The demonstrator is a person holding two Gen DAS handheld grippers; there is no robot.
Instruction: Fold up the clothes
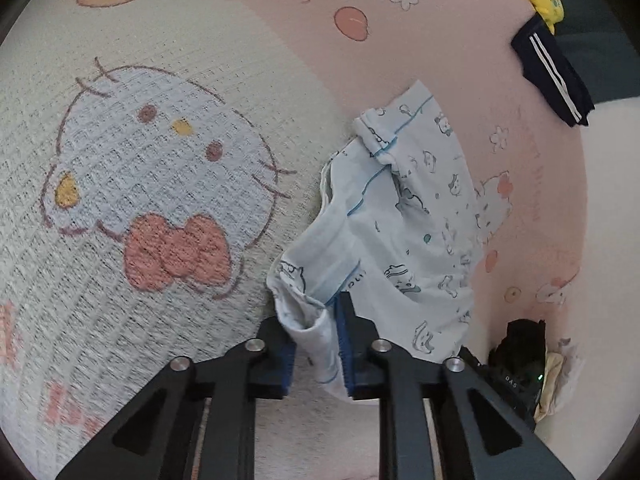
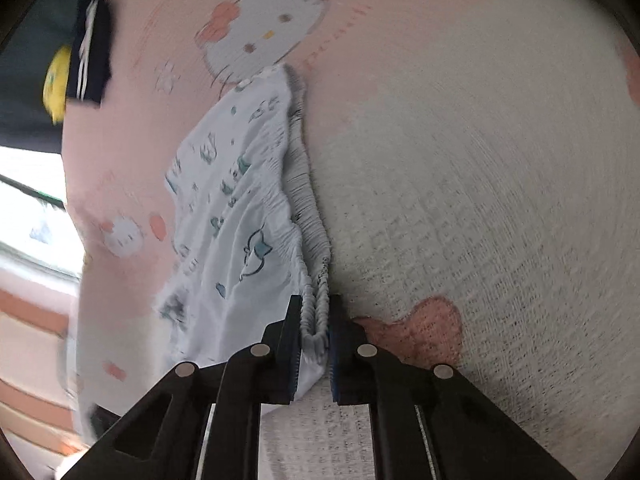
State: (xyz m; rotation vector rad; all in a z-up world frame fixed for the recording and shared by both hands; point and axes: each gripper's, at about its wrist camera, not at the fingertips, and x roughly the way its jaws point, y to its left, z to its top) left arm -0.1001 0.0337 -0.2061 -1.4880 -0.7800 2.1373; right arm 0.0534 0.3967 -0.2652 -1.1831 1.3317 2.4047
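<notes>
Both wrist views look steeply down along their fingers, close over a cartoon-print blanket (image 1: 160, 80); both share the printed white garment (image 1: 420, 208) and a navy striped garment (image 1: 552, 76).

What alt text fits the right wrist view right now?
The right gripper is shut on the gathered waistband of pale printed shorts, which trail away over a pink and cream cartoon-cat blanket. A dark striped garment lies far left.

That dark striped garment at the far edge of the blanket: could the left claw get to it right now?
Probably not as things stand. The left claw is shut on the pale printed garment, so it is occupied. The dark striped garment lies beyond it across bare blanket, with nothing blocking the way.
</notes>
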